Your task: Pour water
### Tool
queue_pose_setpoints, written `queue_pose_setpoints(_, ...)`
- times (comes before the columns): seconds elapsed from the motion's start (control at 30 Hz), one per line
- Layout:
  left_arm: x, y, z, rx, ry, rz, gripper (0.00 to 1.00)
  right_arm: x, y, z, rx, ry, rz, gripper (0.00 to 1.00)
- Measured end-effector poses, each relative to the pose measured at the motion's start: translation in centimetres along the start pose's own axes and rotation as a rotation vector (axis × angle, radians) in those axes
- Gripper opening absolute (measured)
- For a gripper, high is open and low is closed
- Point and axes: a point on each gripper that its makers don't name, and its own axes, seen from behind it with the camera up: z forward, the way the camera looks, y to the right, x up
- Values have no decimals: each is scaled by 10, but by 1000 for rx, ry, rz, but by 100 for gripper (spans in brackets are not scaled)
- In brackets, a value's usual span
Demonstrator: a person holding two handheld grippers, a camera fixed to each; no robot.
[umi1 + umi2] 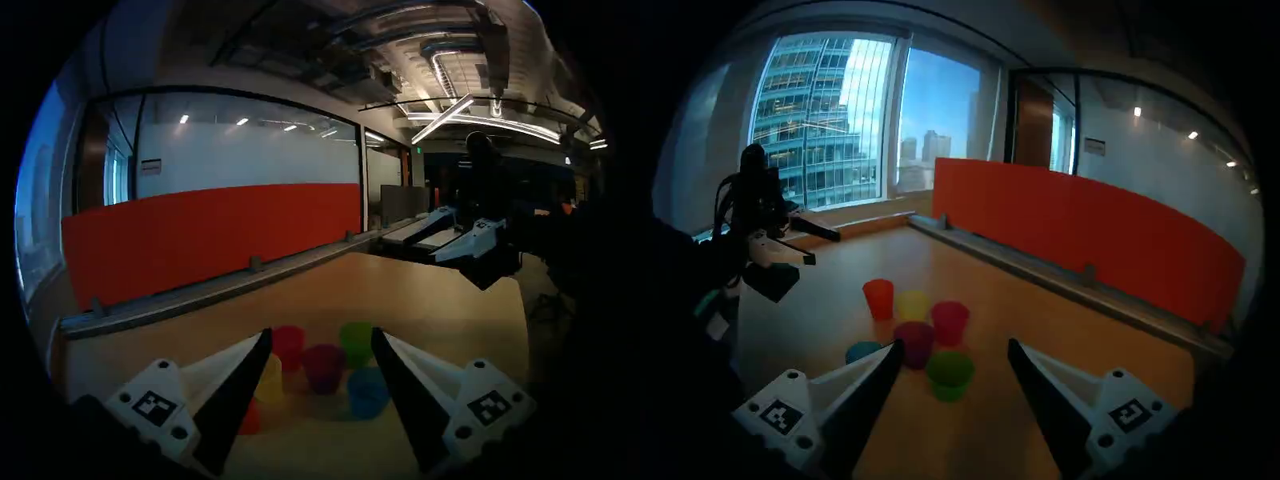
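Note:
Several small plastic cups stand in a cluster on the wooden table (448,304). In the left gripper view, my left gripper (320,332) is open above them: a green cup (356,340), a purple cup (324,366), a blue cup (368,390), a pink cup (288,344) and a yellow cup (270,380). In the right gripper view, my right gripper (954,342) is open above the green cup (950,374), with the purple cup (914,342), pink cup (950,320), yellow cup (912,304), orange cup (878,298) and blue cup (862,350) beyond. Nothing is held. I cannot tell what is in the cups.
An orange partition (1104,224) with a metal rail runs along one side of the table. Large windows (832,120) lie beyond it. The right gripper (468,240) hangs across the table in the left gripper view, and the left gripper (792,244) shows at the left in the right gripper view.

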Motion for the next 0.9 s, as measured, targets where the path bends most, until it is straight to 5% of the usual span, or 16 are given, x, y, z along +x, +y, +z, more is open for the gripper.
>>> queue_pose_setpoints(0.9,-88,42,28,-105,-160,6,92,-60,1,30,11,-82,13,100)
